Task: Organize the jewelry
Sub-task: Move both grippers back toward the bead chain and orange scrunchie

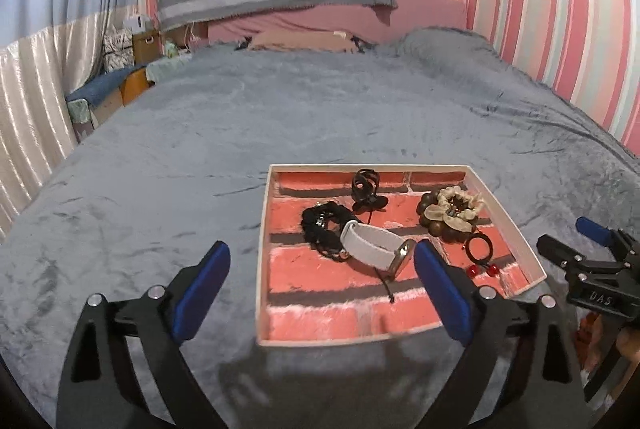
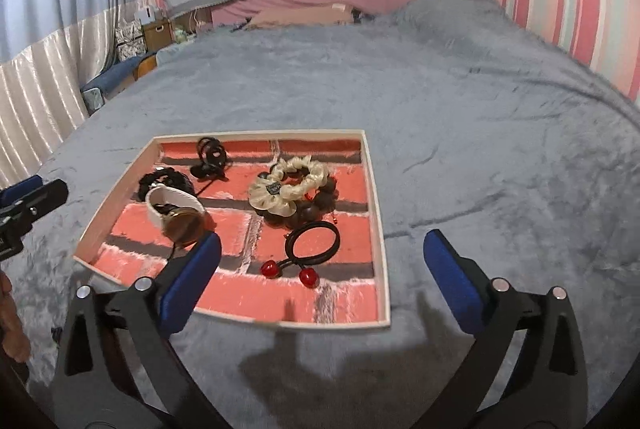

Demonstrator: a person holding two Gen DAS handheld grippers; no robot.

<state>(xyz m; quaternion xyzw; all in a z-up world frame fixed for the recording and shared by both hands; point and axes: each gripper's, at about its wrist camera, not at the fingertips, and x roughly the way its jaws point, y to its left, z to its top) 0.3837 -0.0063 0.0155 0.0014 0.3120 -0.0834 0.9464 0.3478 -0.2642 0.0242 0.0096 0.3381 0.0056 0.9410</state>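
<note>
A: What are the tongs doing over the bed [image 2: 460, 117]?

B: Both are hanging spread wide, nothing between the pads. The left tongs [image 1: 322, 289] are straddling the near left part of the tray [image 1: 506, 209], with the white-strapped watch [image 1: 378, 249] just ahead of their right pad. The right tongs [image 2: 322, 277] are standing over the tray's near right corner.

A: And the jewelry?

B: All lying inside the tray. The cherry hair tie [image 2: 312, 249] is sitting just ahead of the right tongs, the cream scrunchie [image 2: 292, 181] on the brown bead bracelet [image 2: 320, 207] beyond it, and the black lace band [image 1: 320, 225] beyond the left tongs.

A: So which step?

B: Probably between placements, or finishing. If more sorting is coming, the next move is calling for a clean pinch on one piece without snagging its neighbour.
</note>
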